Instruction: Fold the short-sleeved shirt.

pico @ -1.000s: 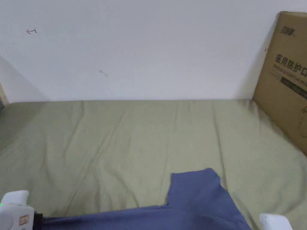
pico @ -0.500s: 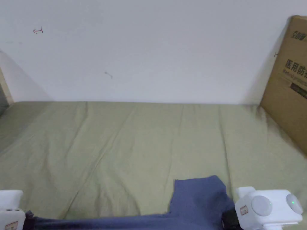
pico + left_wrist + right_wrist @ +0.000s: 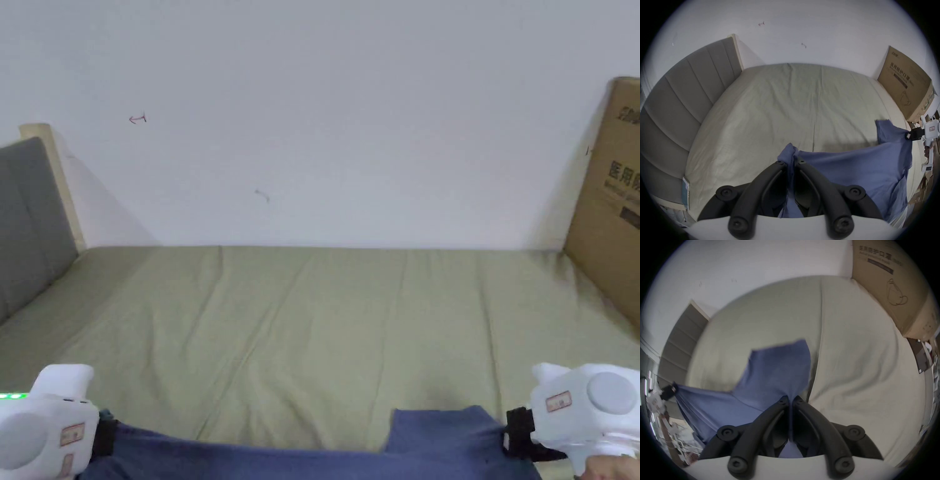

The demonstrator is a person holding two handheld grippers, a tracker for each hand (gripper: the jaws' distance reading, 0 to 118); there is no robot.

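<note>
Shirt: the blue shirt (image 3: 437,437) hangs stretched between the two grippers at the near edge of the bed (image 3: 325,312), one short sleeve (image 3: 779,361) pointing toward the wall (image 3: 325,125) beyond the bed.
Left gripper: the left gripper (image 3: 790,162) has its jaws pressed together on a bunched corner of the shirt; cloth runs down between them.
Right gripper: the right gripper (image 3: 790,400) is likewise clamped on the shirt, close below the sleeve.
Pose: both grippers are held level with each other above the near edge of the bed and well apart, jaws aimed toward the wall. A bit of the hand (image 3: 603,467) holding the right gripper shows under it.
Step in hand: probably carrying the shirt out over the bed to lay it flat.
Doing it well: keep the top edge taut and level, carry both grippers toward the wall together, and let the hanging part touch the bed first so it spreads without creases.
Risk: the bunched left corner may leave a wrinkle; the box (image 3: 609,200) at the right side of the bed limits room there.
</note>
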